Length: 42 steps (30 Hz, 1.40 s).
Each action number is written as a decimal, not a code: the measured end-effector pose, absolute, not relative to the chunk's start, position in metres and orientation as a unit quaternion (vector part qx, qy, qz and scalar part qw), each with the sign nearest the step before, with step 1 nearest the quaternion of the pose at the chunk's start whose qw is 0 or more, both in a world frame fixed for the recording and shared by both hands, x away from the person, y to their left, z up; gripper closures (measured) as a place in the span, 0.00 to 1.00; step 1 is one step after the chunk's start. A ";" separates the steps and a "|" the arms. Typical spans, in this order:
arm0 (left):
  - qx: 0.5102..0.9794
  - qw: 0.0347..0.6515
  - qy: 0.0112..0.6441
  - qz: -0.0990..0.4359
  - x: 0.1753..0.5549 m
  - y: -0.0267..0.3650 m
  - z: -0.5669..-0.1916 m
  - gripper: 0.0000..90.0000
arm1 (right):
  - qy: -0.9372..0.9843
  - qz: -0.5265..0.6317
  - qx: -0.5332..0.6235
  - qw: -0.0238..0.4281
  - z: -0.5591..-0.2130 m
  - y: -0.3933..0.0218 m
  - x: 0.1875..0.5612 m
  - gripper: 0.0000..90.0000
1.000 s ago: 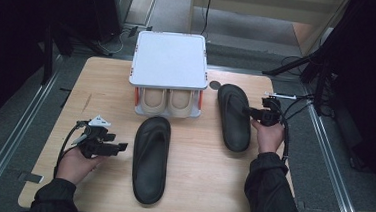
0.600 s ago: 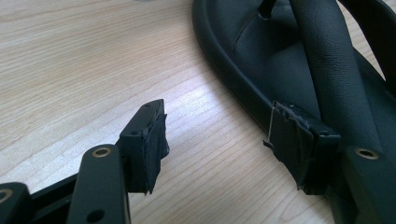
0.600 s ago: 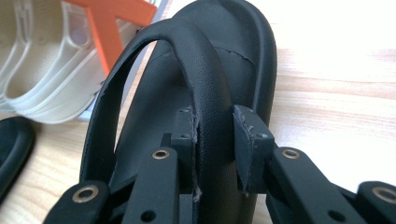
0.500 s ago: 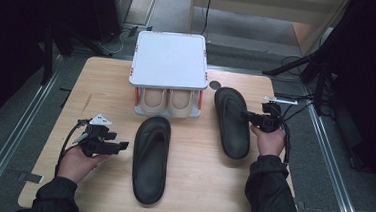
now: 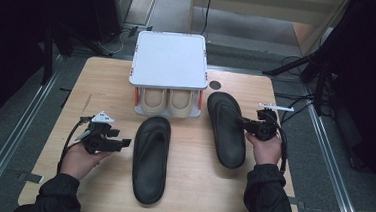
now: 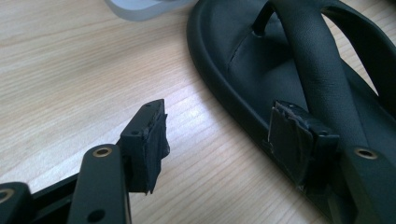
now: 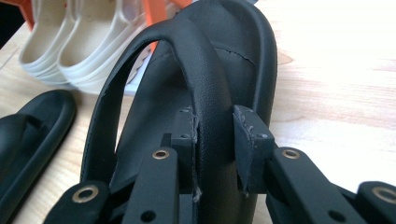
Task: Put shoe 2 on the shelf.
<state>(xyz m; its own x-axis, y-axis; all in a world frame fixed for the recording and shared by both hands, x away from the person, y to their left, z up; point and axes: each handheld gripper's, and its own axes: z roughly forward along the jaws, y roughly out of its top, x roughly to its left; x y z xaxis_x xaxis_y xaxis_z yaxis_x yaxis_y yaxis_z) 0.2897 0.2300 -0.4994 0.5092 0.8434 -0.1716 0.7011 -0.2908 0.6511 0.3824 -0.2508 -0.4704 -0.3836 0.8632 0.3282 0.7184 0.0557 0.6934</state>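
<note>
— Since a second ago our right gripper (image 5: 245, 124) has dragged the right sandal (image 5: 226, 131) toward us across the table (image 5: 102, 85); its jaws pinch the strap (image 7: 205, 88).

— Left gripper (image 5: 123, 142) gapes empty beside the left sandal (image 5: 150, 158). We judge the sandal light and floppy, so the strap's root is the best hold.

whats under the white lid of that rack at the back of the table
Under the white lid a pair of cream shoes sits side by side between orange posts, toes facing the person. Their back halves are covered by the lid, as is anything deeper inside.
</note>
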 end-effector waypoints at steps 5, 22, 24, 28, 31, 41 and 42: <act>0.797 0.352 0.480 0.103 0.293 0.227 -0.499 0.42 | 0.727 0.415 0.541 0.085 -0.469 -0.245 0.369 0.80; 0.800 0.363 0.467 0.102 0.301 0.218 -0.496 0.42 | 0.738 0.417 0.525 0.074 -0.474 -0.226 0.335 0.80; 0.802 0.362 0.464 0.103 0.302 0.218 -0.495 0.43 | 0.741 0.416 0.523 0.071 -0.475 -0.223 0.332 0.80; 0.801 0.364 0.464 0.103 0.303 0.217 -0.495 0.43 | 0.746 0.413 0.518 0.066 -0.477 -0.216 0.327 0.80; 0.803 0.364 0.462 0.103 0.304 0.216 -0.494 0.43 | 0.751 0.410 0.514 0.062 -0.479 -0.212 0.324 0.80; 0.801 0.367 0.461 0.103 0.303 0.216 -0.494 0.43 | 0.766 0.400 0.501 0.051 -0.486 -0.193 0.317 0.80; 0.801 0.367 0.461 0.103 0.303 0.216 -0.494 0.43 | 0.766 0.400 0.501 0.050 -0.486 -0.193 0.317 0.80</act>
<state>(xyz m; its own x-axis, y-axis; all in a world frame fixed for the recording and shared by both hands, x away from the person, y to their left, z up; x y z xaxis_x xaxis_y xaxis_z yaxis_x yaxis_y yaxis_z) 0.3034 0.2156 -0.4940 0.5541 0.8141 -0.1737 0.6631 -0.3055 0.6833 0.3168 -0.1928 -0.4859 -0.4932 0.8072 0.3242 0.7272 0.1780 0.6630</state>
